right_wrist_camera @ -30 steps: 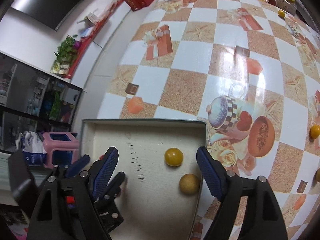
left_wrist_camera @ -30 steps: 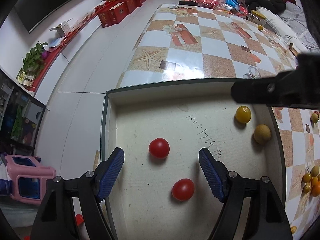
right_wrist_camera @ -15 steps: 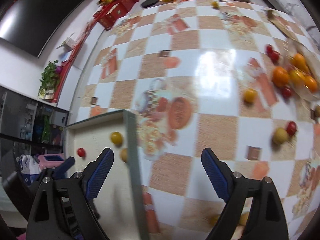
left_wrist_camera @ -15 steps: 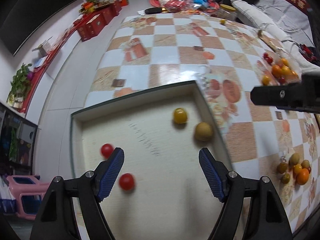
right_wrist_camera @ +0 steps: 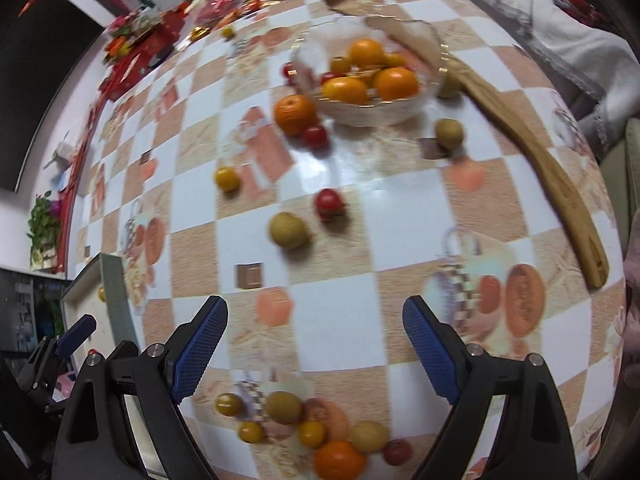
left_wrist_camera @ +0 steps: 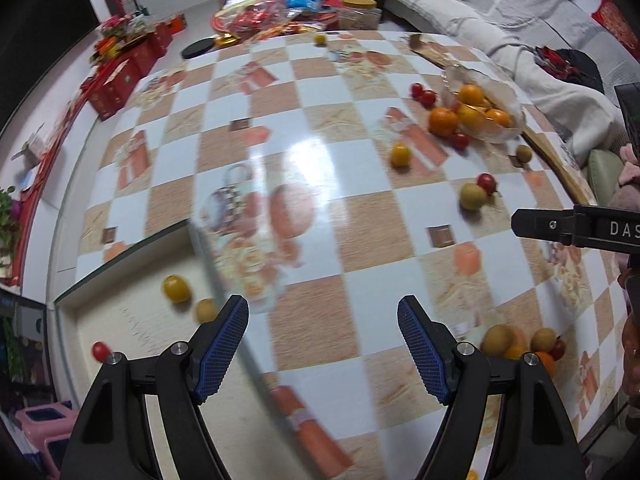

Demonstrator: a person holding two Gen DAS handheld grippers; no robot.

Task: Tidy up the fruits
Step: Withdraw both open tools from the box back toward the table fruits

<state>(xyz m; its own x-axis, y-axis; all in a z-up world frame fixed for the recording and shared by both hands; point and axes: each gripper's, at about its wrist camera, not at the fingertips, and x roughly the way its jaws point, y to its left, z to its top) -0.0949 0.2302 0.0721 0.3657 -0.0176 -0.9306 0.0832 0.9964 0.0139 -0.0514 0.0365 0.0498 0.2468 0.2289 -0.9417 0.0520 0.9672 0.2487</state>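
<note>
**Fruit lies scattered as both grippers hang empty**

The left gripper (left_wrist_camera: 323, 340) and right gripper (right_wrist_camera: 315, 342) hover wide open over the checkered table (right_wrist_camera: 400, 216), holding nothing. Oranges fill a glass bowl (right_wrist_camera: 376, 114); a yellow fruit (left_wrist_camera: 176, 289) sits inside the box (left_wrist_camera: 120, 320).

An orange-and-white checked tablecloth (right_wrist_camera: 340, 280) carries orange tangerines in a clear glass bowl (right_wrist_camera: 430, 92), red cherry tomatoes (right_wrist_camera: 329, 203), and yellow tomatoes (right_wrist_camera: 227, 179).
</note>
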